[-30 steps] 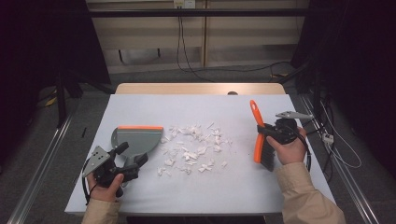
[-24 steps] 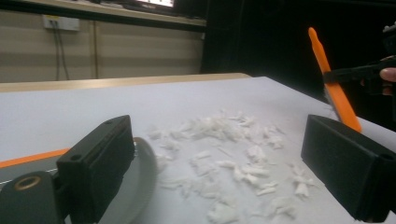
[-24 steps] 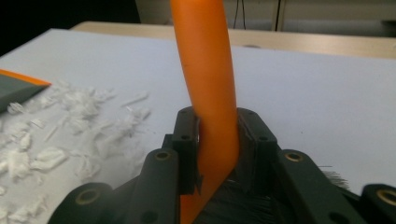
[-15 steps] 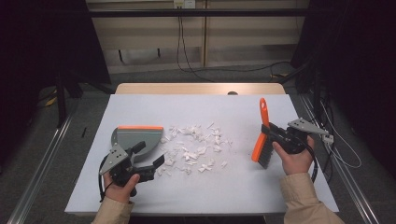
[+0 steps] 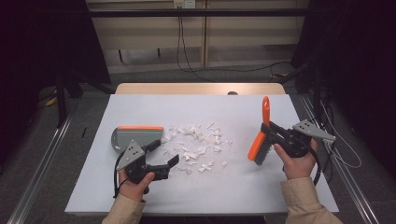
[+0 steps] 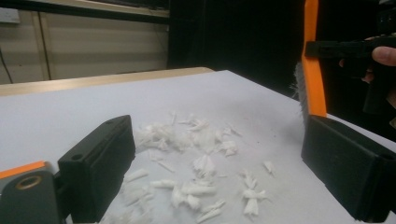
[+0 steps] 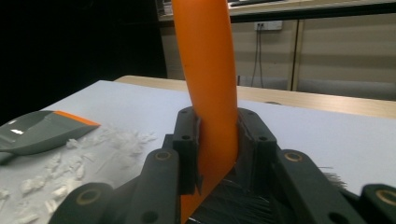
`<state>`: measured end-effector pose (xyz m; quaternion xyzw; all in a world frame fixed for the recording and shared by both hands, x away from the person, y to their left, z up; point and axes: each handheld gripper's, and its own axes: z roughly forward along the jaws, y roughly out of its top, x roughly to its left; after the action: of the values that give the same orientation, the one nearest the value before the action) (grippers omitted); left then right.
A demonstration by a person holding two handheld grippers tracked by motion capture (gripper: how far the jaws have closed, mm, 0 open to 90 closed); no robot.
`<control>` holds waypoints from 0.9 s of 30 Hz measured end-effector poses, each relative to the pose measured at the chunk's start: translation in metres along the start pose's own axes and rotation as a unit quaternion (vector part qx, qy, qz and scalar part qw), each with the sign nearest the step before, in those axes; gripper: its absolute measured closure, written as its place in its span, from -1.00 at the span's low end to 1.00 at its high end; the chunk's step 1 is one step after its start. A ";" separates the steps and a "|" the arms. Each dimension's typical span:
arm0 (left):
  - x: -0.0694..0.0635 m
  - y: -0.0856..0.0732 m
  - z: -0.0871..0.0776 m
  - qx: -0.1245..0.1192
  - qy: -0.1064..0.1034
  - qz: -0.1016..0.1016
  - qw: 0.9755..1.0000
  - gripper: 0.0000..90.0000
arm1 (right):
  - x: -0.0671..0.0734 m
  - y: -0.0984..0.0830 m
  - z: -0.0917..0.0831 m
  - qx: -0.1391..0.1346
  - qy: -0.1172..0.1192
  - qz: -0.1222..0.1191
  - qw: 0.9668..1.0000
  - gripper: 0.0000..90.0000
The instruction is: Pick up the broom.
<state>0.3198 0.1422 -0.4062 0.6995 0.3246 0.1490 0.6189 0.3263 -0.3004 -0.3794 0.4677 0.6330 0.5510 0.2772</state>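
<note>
On the white counter (image 5: 243,186), paper scraps (image 5: 198,147) lie scattered mid-surface, with the grey dustpan (image 5: 133,137) just left of them. Right of the pile, the right gripper (image 5: 275,135) has its fingers clamped on an orange brush (image 5: 259,140), held raised. Near the dustpan, the left gripper (image 5: 166,161) has fingers spread wide, empty.

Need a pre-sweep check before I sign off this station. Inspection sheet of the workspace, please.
Surface: white table top, wooden edge at the far side.
Job's things: orange brush; grey dustpan with orange lip; paper scraps scattered between them.
Clutter: nothing seen.
Grippers: right tool shut on the brush handle; left tool open, empty, beside the dustpan.
Cables: black cable looping from the left tool; floor cables behind the table.
Surroundings: dark room, pale wall panels.
</note>
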 end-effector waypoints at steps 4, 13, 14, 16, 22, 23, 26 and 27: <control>-0.003 0.002 0.008 0.003 -0.009 0.000 1.000 -0.80 | 0.008 0.005 0.006 -0.002 0.011 -0.005 1.000 0.59; -0.002 0.004 0.027 0.020 -0.029 -0.004 0.999 -0.81 | 0.045 0.020 0.030 -0.005 0.057 -0.018 0.998 0.59; -0.002 0.004 0.029 0.021 -0.038 -0.009 0.999 -0.81 | 0.049 0.021 0.034 -0.005 0.060 -0.020 0.998 0.59; -0.004 0.004 0.033 0.023 -0.046 0.000 0.999 -0.81 | 0.056 0.023 0.041 -0.004 0.066 -0.022 0.998 0.59; -0.007 0.006 0.046 0.042 -0.082 0.001 0.996 -0.76 | 0.080 0.031 0.058 -0.001 0.088 -0.034 0.996 0.59; -0.010 0.007 0.049 0.043 -0.086 0.000 0.995 -0.73 | 0.084 0.032 0.061 0.001 0.093 -0.036 0.995 0.59; -0.015 0.008 0.056 0.050 -0.085 -0.005 0.995 -0.64 | 0.096 0.034 0.069 0.003 0.099 -0.043 0.994 0.59; -0.015 0.008 0.058 0.051 -0.086 -0.008 0.995 -0.62 | 0.100 0.034 0.073 0.003 0.104 -0.044 0.994 0.59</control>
<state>0.3460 0.0873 -0.4064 0.7379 0.2827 0.0666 0.6092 0.3580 -0.1805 -0.3483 0.3800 0.6806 0.5818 0.2323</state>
